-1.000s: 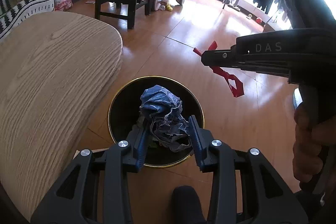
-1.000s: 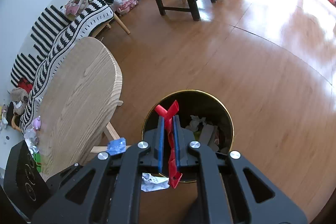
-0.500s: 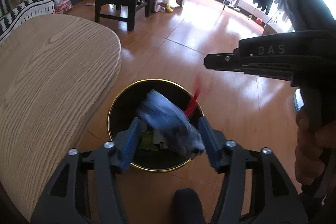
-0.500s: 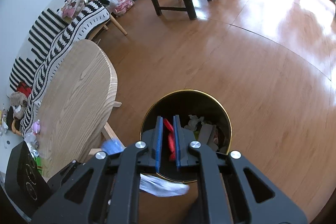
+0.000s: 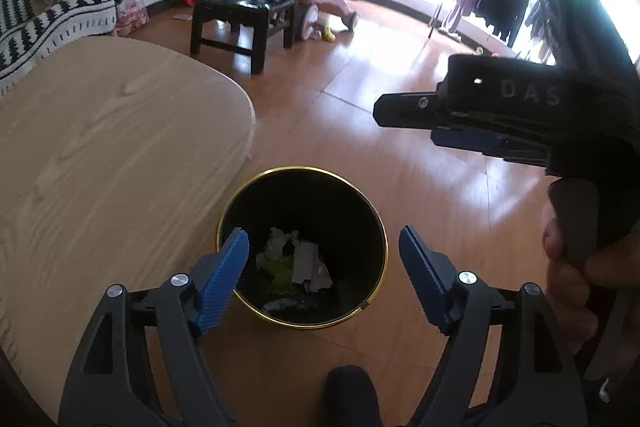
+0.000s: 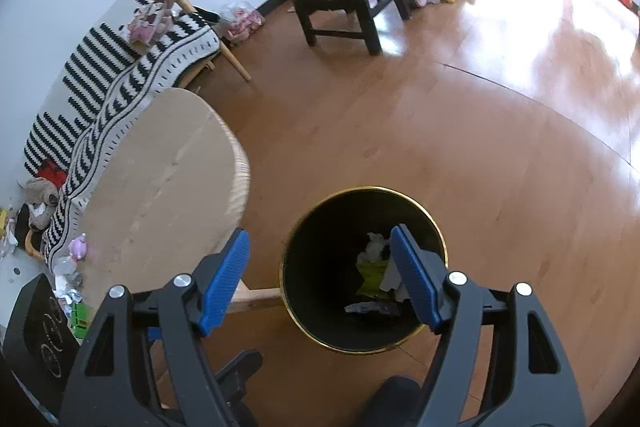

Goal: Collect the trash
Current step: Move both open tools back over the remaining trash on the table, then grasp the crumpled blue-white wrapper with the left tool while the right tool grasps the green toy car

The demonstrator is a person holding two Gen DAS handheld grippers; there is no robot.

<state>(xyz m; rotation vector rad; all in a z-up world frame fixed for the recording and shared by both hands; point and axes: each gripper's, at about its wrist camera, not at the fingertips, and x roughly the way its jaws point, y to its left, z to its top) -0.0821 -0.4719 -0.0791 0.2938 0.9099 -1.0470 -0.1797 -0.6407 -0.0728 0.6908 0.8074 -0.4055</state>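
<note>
Black bin holds crumpled trash.

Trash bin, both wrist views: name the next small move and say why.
Probably swing the left gripper back toward the wooden table. Both it and the right gripper have just been opening, nothing between the jaws, above the trash bin; small litter shows at the table's near end.

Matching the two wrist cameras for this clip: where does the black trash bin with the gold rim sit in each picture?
Left wrist view: the trash bin sits low and centre on the floor, framed between the open claw's blue pads.
Right wrist view: the trash bin sits low, right of centre, partly behind the right-hand blue pad.
Shared landmark: the wooden table lies just left of the bin in both.
</note>
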